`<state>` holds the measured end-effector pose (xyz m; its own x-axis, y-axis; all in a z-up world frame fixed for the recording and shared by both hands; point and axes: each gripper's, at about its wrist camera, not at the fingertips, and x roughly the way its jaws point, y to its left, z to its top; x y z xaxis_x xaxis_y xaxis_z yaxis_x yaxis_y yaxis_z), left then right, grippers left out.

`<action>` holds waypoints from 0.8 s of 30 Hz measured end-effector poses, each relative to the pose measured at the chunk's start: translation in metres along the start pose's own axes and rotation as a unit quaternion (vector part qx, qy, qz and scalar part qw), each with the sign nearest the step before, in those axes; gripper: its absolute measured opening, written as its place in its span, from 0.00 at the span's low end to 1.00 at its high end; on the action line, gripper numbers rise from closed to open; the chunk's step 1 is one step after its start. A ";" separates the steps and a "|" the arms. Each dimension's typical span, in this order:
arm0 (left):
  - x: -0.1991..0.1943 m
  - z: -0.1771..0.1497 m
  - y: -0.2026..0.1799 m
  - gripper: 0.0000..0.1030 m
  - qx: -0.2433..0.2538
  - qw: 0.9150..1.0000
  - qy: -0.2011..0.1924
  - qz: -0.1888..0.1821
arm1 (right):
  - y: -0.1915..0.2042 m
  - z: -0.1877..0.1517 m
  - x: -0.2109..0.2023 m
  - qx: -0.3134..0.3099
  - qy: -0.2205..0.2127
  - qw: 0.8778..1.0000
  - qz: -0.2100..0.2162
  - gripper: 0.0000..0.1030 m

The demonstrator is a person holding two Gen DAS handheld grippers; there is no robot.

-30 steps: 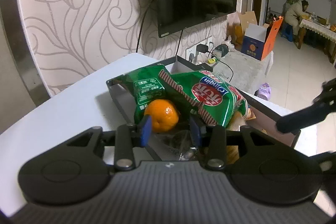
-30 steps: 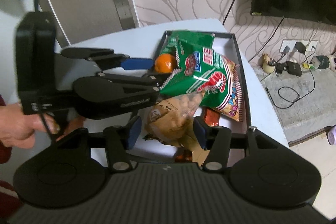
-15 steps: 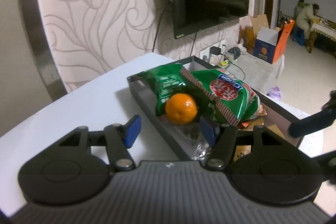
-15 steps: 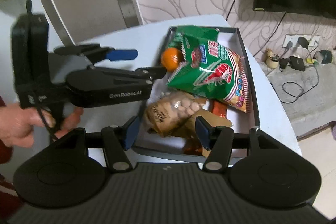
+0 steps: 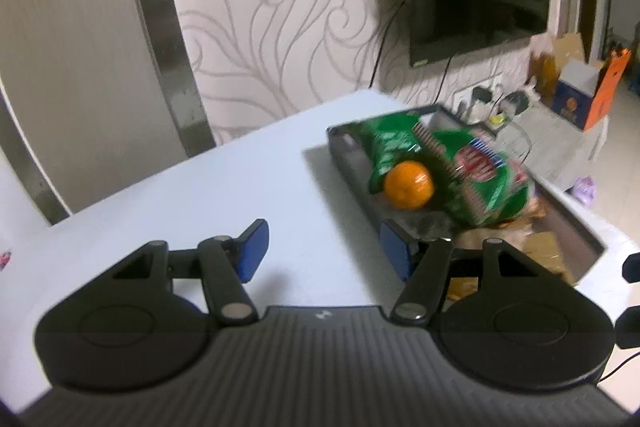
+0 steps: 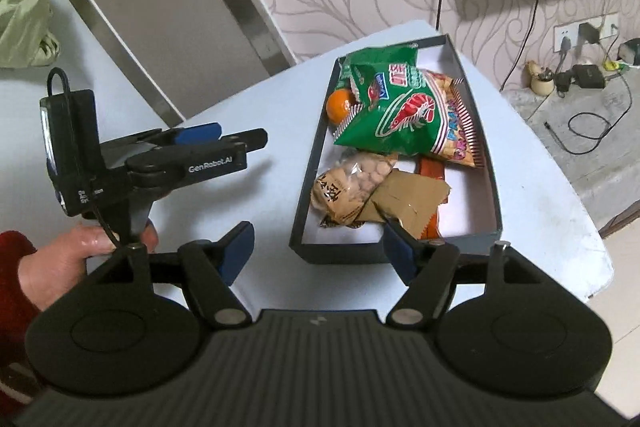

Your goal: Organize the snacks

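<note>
My left claw (image 5: pixel 320 255) stands apart and empty over the pale blue counter (image 5: pixel 208 187). My right claw (image 6: pixel 316 247) is opening, empty, just before the dark rectangular box (image 6: pixel 340 251) holding a green prawn-cracker bag (image 6: pixel 408 119) and round orange fruit (image 6: pixel 340 105).

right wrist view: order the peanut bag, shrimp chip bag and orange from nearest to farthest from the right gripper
From the right gripper, whose jaws are opening with nothing between them:
1. Peanut bag, at the near end of the box.
2. Shrimp chip bag, mid-box, behind the peanuts.
3. Orange, by the box's left wall, slightly farther back.
</note>
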<state>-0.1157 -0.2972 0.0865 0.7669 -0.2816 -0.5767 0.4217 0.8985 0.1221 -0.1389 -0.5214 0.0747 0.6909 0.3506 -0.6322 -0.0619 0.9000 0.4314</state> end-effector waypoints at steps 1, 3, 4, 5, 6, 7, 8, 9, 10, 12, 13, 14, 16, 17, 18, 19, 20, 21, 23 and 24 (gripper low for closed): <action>-0.006 0.001 -0.001 0.62 -0.001 1.000 -0.007 -0.005 | 0.002 -0.004 -0.005 0.006 -0.009 1.000 -0.004 0.76; -0.023 0.000 -0.004 0.62 -0.009 0.999 -0.030 -0.024 | 0.008 -0.014 -0.018 0.025 -0.027 0.999 -0.015 0.78; -0.030 -0.002 -0.006 0.63 -0.012 0.999 -0.038 -0.037 | 0.014 -0.021 -0.025 0.032 -0.033 0.999 -0.022 0.78; -0.037 -0.004 -0.008 0.63 -0.014 0.998 -0.042 -0.053 | 0.020 -0.028 -0.031 0.035 -0.038 0.998 -0.027 0.78; -0.044 -0.008 -0.011 0.65 -0.015 0.996 -0.044 -0.071 | 0.028 -0.036 -0.039 0.037 -0.044 0.998 -0.035 0.79; -0.052 -0.012 -0.012 0.68 -0.020 0.995 -0.045 -0.087 | 0.037 -0.046 -0.048 0.042 -0.052 0.997 -0.047 0.80; -0.060 -0.017 -0.012 0.74 -0.024 0.994 -0.050 -0.099 | 0.045 -0.057 -0.058 0.052 -0.061 0.995 -0.055 0.81; -0.068 -0.023 -0.013 0.78 -0.025 0.992 -0.057 -0.113 | 0.051 -0.067 -0.066 0.060 -0.068 0.994 -0.060 0.82; -0.077 -0.030 -0.015 0.81 -0.018 0.991 -0.061 -0.120 | 0.059 -0.079 -0.075 0.066 -0.075 0.993 -0.069 0.83; -0.090 -0.041 -0.019 0.83 -0.005 0.991 -0.049 -0.122 | 0.076 -0.105 -0.089 0.068 -0.080 0.988 -0.109 0.86; -0.095 -0.047 -0.019 0.83 -0.003 0.991 -0.042 -0.128 | 0.084 -0.118 -0.094 0.074 -0.074 0.987 -0.125 0.86; -0.101 -0.052 -0.018 0.83 -0.003 0.991 -0.040 -0.131 | 0.091 -0.131 -0.099 0.084 -0.066 0.986 -0.127 0.86; -0.113 -0.061 -0.018 0.83 0.003 0.991 -0.039 -0.127 | 0.101 -0.150 -0.107 0.098 -0.058 0.985 -0.131 0.86; -0.118 -0.064 -0.019 0.83 0.009 0.992 -0.038 -0.123 | 0.107 -0.157 -0.110 0.100 -0.058 0.984 -0.134 0.86; -0.124 -0.067 -0.020 0.83 0.014 0.992 -0.043 -0.116 | 0.114 -0.164 -0.115 0.099 -0.057 0.984 -0.134 0.86; -0.132 -0.071 -0.021 0.83 0.020 0.993 -0.054 -0.105 | 0.120 -0.169 -0.118 0.098 -0.057 0.985 -0.134 0.86; -0.137 -0.073 -0.022 0.83 0.026 0.993 -0.062 -0.094 | 0.124 -0.173 -0.120 0.097 -0.058 0.984 -0.134 0.87; -0.141 -0.074 -0.025 0.83 0.032 0.994 -0.065 -0.085 | 0.128 -0.176 -0.122 0.095 -0.059 0.985 -0.134 0.87; -0.148 -0.076 -0.027 0.83 0.033 0.994 -0.076 -0.071 | 0.131 -0.180 -0.126 0.089 -0.062 0.985 -0.133 0.88; -0.150 -0.075 -0.028 0.83 0.031 0.995 -0.078 -0.059 | 0.133 -0.182 -0.128 0.087 -0.064 0.985 -0.133 0.88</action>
<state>-0.2785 -0.2545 0.1090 0.7737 -0.4373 -0.4583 0.5388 0.8348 0.1131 -0.3664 -0.3998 0.0961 0.7523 0.0634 -0.6557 0.2501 0.8934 0.3732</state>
